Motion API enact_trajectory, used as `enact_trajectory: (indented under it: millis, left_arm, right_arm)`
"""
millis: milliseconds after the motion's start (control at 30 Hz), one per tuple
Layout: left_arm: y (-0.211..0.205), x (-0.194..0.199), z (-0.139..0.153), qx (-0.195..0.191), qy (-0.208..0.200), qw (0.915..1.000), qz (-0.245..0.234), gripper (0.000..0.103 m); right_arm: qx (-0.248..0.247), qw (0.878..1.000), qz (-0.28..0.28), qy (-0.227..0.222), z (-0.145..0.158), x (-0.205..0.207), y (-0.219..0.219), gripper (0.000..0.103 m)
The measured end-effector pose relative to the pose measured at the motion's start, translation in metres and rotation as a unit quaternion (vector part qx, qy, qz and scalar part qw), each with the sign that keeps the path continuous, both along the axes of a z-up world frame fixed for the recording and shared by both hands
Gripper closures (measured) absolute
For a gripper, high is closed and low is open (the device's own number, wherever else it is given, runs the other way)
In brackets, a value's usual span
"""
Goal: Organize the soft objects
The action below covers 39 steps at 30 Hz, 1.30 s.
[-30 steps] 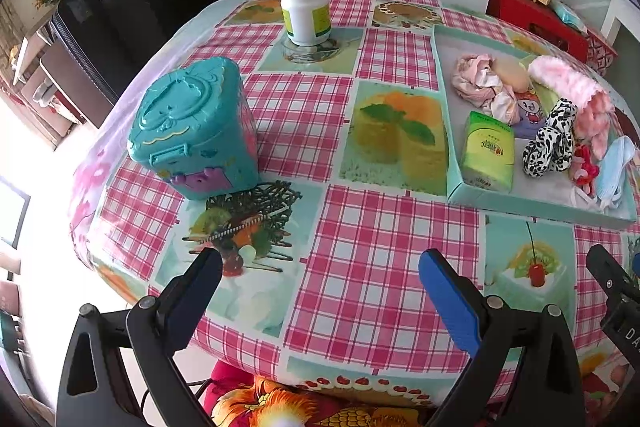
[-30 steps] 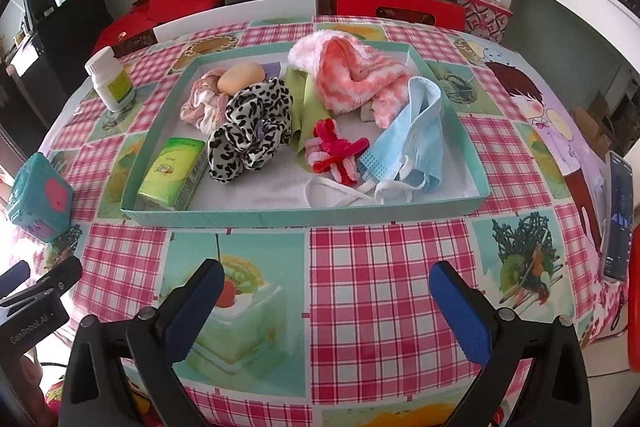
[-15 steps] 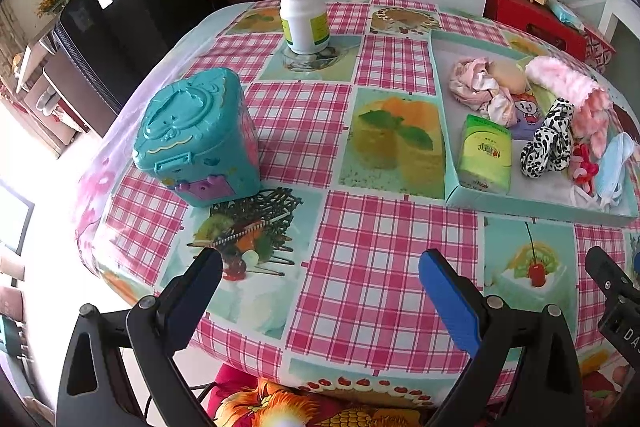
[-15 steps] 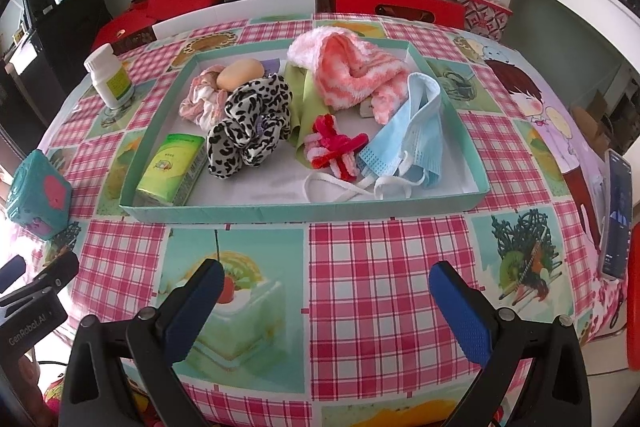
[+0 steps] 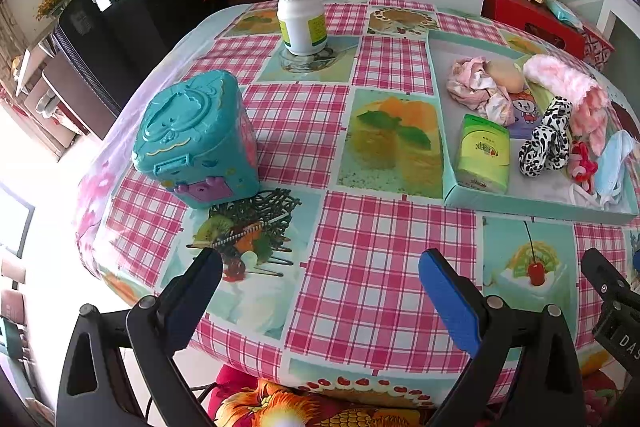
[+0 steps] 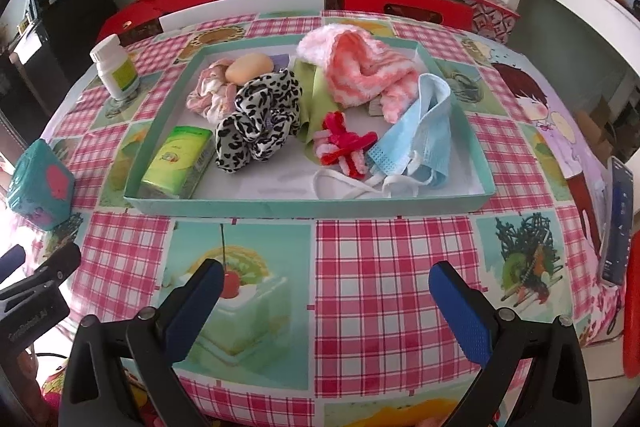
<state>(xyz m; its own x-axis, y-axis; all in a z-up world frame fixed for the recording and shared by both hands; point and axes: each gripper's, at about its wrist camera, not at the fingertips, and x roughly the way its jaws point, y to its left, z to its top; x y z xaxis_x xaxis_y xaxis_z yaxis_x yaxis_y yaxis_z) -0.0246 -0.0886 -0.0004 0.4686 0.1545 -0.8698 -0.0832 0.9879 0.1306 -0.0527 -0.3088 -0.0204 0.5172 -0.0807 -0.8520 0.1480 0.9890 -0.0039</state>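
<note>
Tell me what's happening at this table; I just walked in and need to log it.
A person holds two grippers over the checked tablecloth, both open and empty. The left gripper faces the teal box; the right gripper faces the tray holding the leopard scrunchie, face mask and fuzzy pink cloth. Nothing is gripped yet.

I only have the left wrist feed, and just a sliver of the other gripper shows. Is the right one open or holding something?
Observer: The right gripper is open and empty, short of the tray.
Operator: Anything past the tray's right side?
Observer: A dark phone lies at the right edge of the tablecloth.
Operator: What is under the pink fluffy cloth?
Observer: A green cloth, spread on the tray floor.
</note>
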Motion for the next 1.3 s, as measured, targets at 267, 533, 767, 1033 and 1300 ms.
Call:
enact_trajectory:
  millis: [267, 533, 767, 1033, 1300]
  left_arm:
    - [0.0008, 0.0002, -0.0010, -0.001, 0.000, 1.0000, -0.001, 0.004]
    - [0.0012, 0.0002, -0.0011, -0.002, 0.000, 1.0000, -0.001, 0.004]
    - [0.0011, 0.0003, -0.0012, -0.002, 0.000, 1.0000, 0.000, 0.004]
    - [0.0014, 0.0000, -0.0016, -0.002, 0.002, 1.0000, 0.001, 0.004]
    - [0.0020, 0.0003, -0.0023, -0.003, 0.002, 1.0000, 0.001, 0.004]
  right_arm:
    - [-0.003, 1.000, 0.000, -0.002, 0.0009, 0.0000, 0.0028, 0.000]
    - [-0.009, 1.000, -0.002, -0.002, 0.0013, -0.0004, 0.0028, 0.000]
    - [-0.011, 1.000, -0.005, -0.001, 0.0010, -0.0004, 0.0024, 0.000]
    - [-0.009, 1.000, -0.013, 0.002, -0.0001, -0.0001, -0.0004, 0.000]
    - [-0.011, 1.000, -0.015, 0.003, -0.0004, 0.0000, 0.0003, 0.000]
